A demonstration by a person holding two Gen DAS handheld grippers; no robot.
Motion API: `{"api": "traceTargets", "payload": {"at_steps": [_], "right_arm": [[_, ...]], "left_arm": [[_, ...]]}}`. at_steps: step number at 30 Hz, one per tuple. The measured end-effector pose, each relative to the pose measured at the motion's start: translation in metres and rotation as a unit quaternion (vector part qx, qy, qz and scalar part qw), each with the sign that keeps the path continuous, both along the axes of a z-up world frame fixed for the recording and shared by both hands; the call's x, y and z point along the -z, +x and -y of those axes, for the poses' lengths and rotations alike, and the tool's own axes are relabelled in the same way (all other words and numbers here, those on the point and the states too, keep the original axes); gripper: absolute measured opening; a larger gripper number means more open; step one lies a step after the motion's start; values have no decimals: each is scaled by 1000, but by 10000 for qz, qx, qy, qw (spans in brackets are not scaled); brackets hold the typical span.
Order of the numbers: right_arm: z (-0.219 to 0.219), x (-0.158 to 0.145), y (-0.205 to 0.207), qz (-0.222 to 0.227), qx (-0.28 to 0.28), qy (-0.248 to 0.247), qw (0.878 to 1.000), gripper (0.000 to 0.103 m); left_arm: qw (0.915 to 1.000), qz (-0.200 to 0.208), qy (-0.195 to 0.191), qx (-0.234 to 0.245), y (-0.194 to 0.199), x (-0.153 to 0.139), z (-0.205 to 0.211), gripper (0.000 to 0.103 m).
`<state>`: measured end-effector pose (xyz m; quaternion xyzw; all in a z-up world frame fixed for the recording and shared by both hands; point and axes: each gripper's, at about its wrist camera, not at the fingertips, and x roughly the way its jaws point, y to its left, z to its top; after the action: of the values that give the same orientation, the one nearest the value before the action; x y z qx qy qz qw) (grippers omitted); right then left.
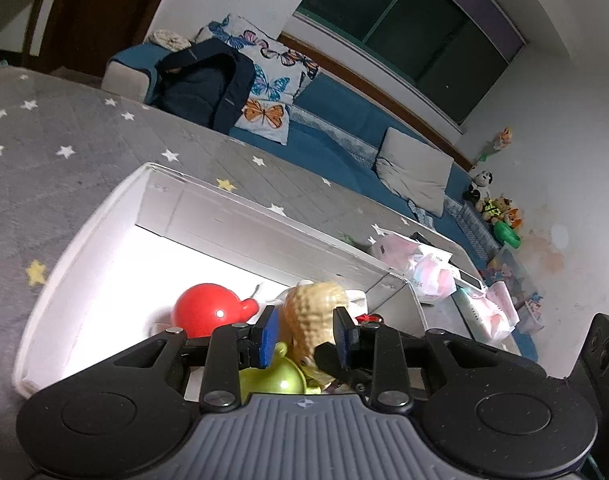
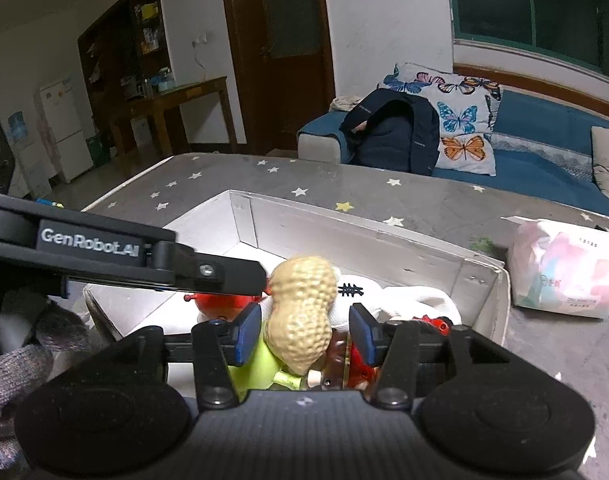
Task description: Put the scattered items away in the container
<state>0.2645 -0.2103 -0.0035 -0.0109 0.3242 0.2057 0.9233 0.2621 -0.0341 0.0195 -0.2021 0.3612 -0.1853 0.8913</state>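
- Gripping the peanut toy, the left tongs press it with both blue pads; the toy is beige, with a dimpled shell and a narrow waist, and it stands upright.
- The right tongs are open around the same peanut toy: it is between their pads, with a clear gap to the right pad.
- Only the right wrist view shows one finger of the left tongs coming from the left and touching the top part of the toy, and a hand in a grey glove to the lower left.
- Only this view shows a tissue pack on the counter, right of the tongs.
- Under and ahead of both tongs is the white box. Inside it are a red round toy to the left of the left tongs, a green toy just below them, a white cloth piece and a red-brown figure.
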Motion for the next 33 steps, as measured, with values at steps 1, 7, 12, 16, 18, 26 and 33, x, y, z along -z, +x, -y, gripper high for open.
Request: {"api": "traceTargets", "payload": {"at_steps": [1,7,12,16,18,26,33], "right_arm": [[0,-1,-2,15,21,7,10000,50],[3,-9,-25,154,83,90,9998,51],[4,-19,-54,329,100,212,9992,60],[2,-24,-77,434,131,227,9987,65],[1,-24,-89,489,103,242,9985,73],[-7,-13,-130,582,144,91,9982,83],[-4,4,-148,335,393,207,9985,95]], "left_arm": [[10000,43,45,-11,-4,-2,-1,32],[9991,186,367,-41,-31,-8,-4,32],[9973,268,677,-53,-59,-9,-7,32],[9962,291,826,-37,-83,-7,-9,34],[9952,302,932,-43,-94,-5,-10,34],[9930,157,1159,-175,-119,8,-18,34],[9899,91,1393,-258,-135,18,-18,34]]}}
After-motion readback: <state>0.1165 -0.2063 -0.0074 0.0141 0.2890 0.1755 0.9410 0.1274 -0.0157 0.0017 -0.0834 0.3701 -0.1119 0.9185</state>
